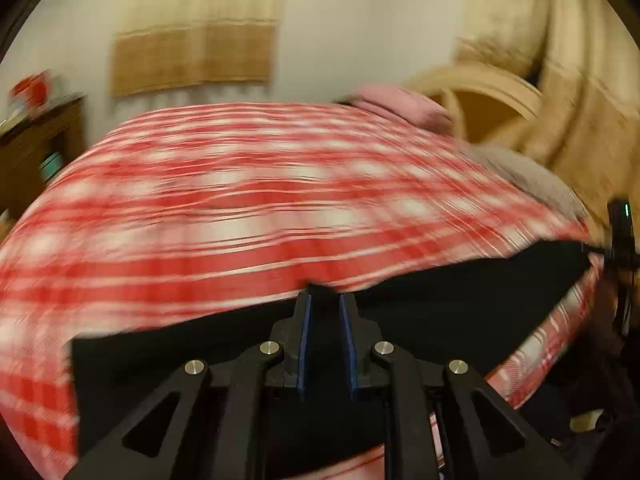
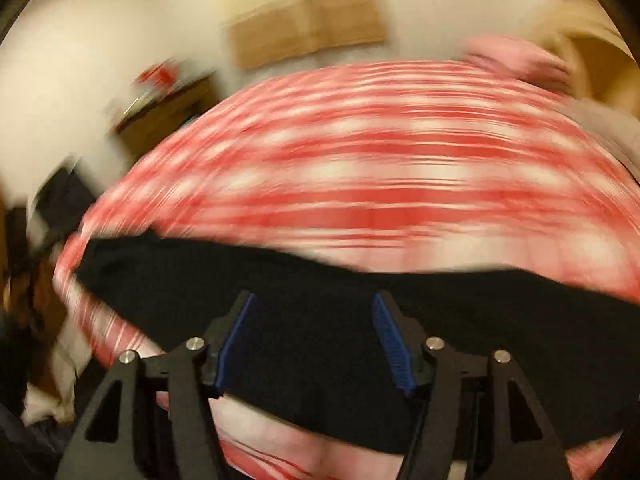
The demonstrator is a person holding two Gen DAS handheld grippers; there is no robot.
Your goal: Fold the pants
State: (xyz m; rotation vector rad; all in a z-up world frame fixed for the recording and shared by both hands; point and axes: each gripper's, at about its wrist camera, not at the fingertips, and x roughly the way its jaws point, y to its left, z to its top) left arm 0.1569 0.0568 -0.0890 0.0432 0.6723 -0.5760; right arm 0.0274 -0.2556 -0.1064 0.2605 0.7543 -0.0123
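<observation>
- the black pants (image 1: 420,312) lie as a long dark band across the near edge of the bed, on the red-and-white plaid bedspread (image 1: 248,200); both views are smeared by motion, so fine folds in the cloth cannot be read.
- step in hand, as a judgement: a fold of the pants looks laid down along the near edge of the bedspread, and the grippers seem to be between grasps, not carrying cloth.
- left gripper (image 1: 326,300): jaws narrow, only a slim gap between the blue pads; its tips sit at the far edge of the pants, where black meets plaid. whether a thin bit of fabric is pinched there, i cannot tell.
- right gripper (image 2: 314,308): jaws roughly half open, the blue pads well apart, with the pants spread under and between them; the pads do not press the cloth, so nothing is held.
- the next move likely calls for picking an edge or end of the pants with each gripper, closing firmly on both layers, then lifting evenly so the band folds over itself without sliding off the bedspread.
- beyond the far corner of the bedspread sits a pink pillow (image 1: 400,104).
</observation>
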